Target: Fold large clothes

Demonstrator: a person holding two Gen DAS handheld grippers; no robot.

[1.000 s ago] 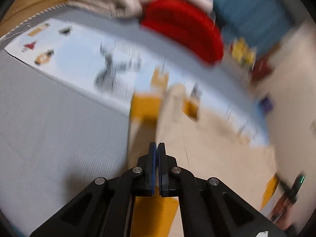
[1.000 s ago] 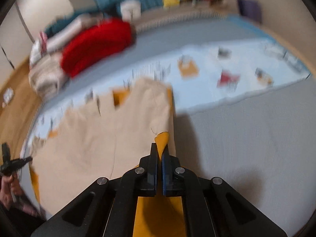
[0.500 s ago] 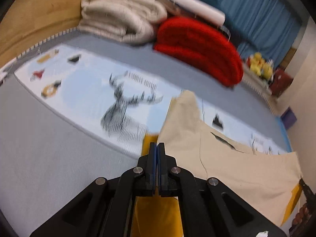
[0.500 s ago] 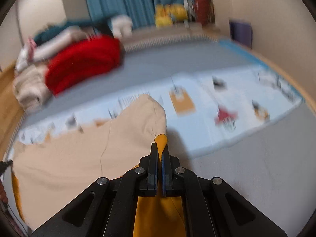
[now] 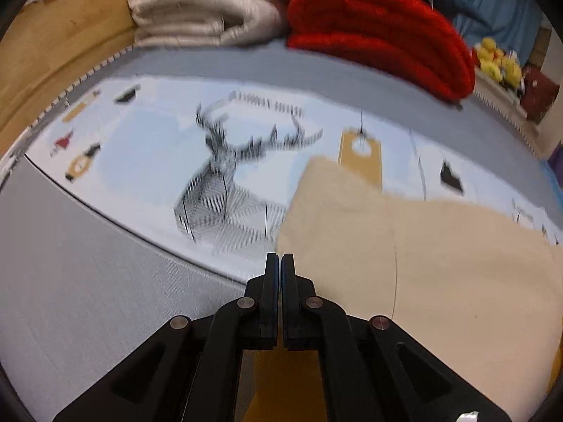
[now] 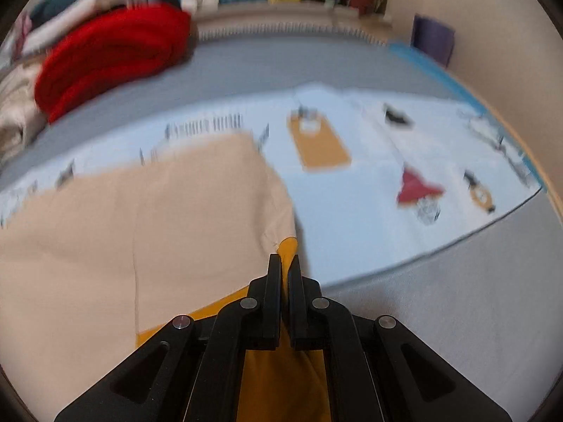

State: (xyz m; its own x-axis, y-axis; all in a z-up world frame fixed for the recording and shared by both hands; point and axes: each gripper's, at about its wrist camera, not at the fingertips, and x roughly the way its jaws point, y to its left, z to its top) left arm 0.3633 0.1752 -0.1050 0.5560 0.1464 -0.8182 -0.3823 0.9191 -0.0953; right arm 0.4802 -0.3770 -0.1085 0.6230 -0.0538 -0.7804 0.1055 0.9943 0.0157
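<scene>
Both claws clamped on one garment (image 5: pixel 440 263), beige on its upper face, mustard underneath. Left claw (image 5: pixel 280 263) pinched shut on the near left corner; mustard cloth showed below its jaws. Right claw (image 6: pixel 285 263) shut on the near right corner, a mustard fold caught between the pads.

Garment lay draped forward over the pale blue printed sheet (image 5: pixel 147 161) on the grey bed (image 5: pixel 70 281), its far edge covering part of the deer print (image 5: pixel 225 190).

Change over the last second: in both views the beige spread grew wider and flatter, and the sheet came closer and larger. The red blanket (image 6: pixel 112 52) and cream bedding (image 5: pixel 204 3) shifted toward the top of the left view. Both claws had come down and forward together, carrying the held edge toward the far edge.

Judgement: a fold was under way, likely half over half. The held edge was not yet laid down. Frames blurred; edge alignment could not be checked.
</scene>
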